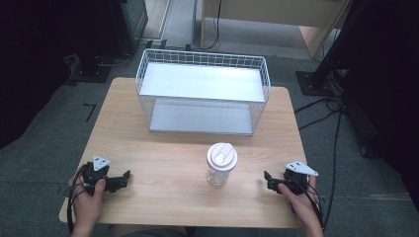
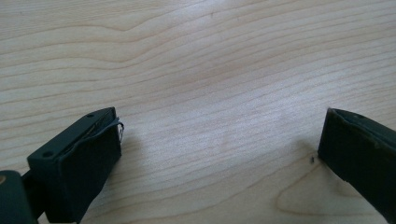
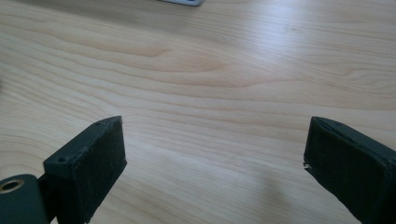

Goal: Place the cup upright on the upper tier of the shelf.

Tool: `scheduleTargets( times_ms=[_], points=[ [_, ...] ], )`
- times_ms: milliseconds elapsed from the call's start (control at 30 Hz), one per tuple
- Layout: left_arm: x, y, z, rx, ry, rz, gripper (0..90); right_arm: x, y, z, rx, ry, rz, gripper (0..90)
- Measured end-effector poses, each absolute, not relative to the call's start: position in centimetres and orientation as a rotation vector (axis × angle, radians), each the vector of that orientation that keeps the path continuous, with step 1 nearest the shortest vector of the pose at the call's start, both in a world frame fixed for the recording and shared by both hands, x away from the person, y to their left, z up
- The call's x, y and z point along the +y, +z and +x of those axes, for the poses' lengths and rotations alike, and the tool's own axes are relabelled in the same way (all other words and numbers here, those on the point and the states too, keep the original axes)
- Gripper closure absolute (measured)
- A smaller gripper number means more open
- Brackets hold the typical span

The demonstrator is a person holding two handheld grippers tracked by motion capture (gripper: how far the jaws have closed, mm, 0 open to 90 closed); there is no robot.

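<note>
A clear plastic shaker bottle [image 1: 221, 165] with a white lid stands upright near the middle front of the wooden table [image 1: 163, 153]. Behind it sits a white wire basket-shelf [image 1: 203, 91] with two flat grey levels. My left gripper [image 1: 126, 177] rests on the table at the front left, held by a hand, jaws pointing right toward the bottle. My right gripper [image 1: 267, 178] rests at the front right, jaws pointing left. Both stand open with bare wood between the pads [image 2: 88, 158] [image 3: 93, 158]. Each gripper is well apart from the bottle.
Dark stands and cables [image 1: 321, 106] lie on the grey floor around the table. A wooden cabinet [image 1: 276, 15] stands at the back. The basket's metal corner [image 3: 184, 2] peeks in at the top of the right gripper view.
</note>
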State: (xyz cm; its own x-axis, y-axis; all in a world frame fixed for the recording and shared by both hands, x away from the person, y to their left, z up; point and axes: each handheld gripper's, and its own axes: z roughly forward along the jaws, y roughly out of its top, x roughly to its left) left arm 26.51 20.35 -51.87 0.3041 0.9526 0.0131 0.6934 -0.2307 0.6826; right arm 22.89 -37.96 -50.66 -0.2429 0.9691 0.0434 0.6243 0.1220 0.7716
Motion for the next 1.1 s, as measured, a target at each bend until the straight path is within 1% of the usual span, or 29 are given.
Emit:
scheduleTargets(
  times_ms=[400, 1100],
  points=[
    [20.4, -51.9, 26.5, 1.456, 0.59, 2.005, 0.0, -33.9, -50.3, 22.8, 2.024, 1.007, 1.433, 5.4],
    [20.4, -51.9, 26.5, 1.457, 0.59, 2.005, 0.0, -30.2, -50.9, 22.5, 2.174, 1.049, 1.317, 5.4]
  ],
)
